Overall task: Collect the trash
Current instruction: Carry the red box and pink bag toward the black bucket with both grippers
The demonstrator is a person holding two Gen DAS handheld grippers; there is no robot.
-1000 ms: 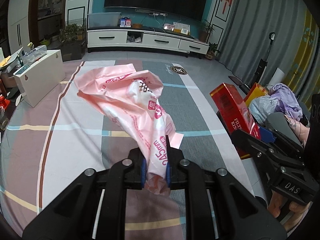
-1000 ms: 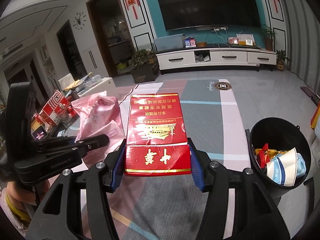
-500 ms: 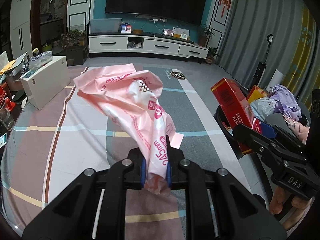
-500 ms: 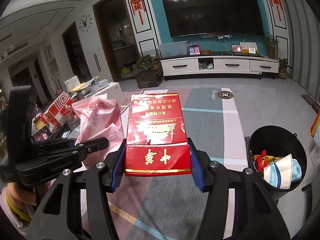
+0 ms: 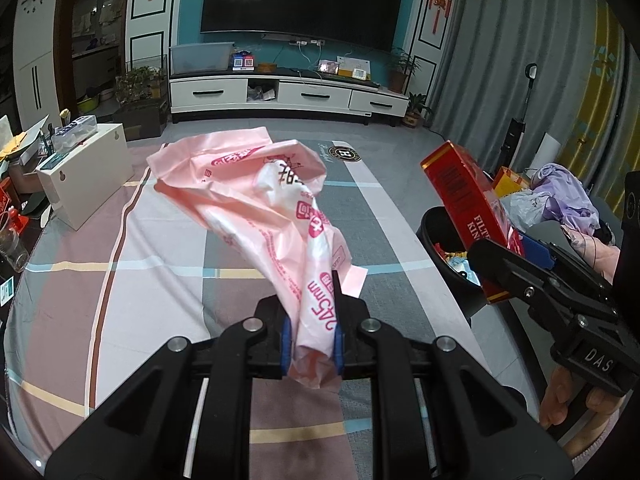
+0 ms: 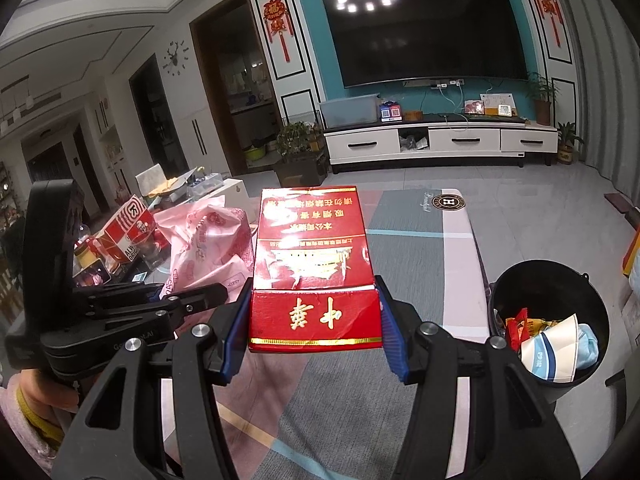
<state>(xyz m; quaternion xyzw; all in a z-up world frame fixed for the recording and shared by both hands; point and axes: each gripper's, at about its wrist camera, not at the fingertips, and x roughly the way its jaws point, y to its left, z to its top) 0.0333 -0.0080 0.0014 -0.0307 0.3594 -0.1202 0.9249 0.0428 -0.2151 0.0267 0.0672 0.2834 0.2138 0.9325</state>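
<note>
My left gripper (image 5: 311, 340) is shut on a crumpled pink plastic bag (image 5: 256, 196), which is held off the striped tablecloth (image 5: 120, 280) and fans out ahead of the blue pads. My right gripper (image 6: 314, 332) is shut on a flat red carton (image 6: 312, 256) with gold characters, its blue pads pressing both sides. A black trash bin (image 6: 552, 320) with wrappers and a paper cup inside stands low at the right of the right wrist view. In the left wrist view the red carton (image 5: 464, 208) hangs over the bin's rim (image 5: 434, 220). The pink bag (image 6: 204, 248) shows left of the carton.
A white box (image 5: 84, 172) and small items sit at the table's left edge. A red-and-white food box (image 6: 128, 224) and jars stand at the left. Clothes and bags (image 5: 560, 196) pile up at the right. A TV cabinet (image 6: 440, 140) is far behind.
Both grippers have risen a little with their loads. In the left wrist view the red carton has moved up, and the bin's inside shows more.
</note>
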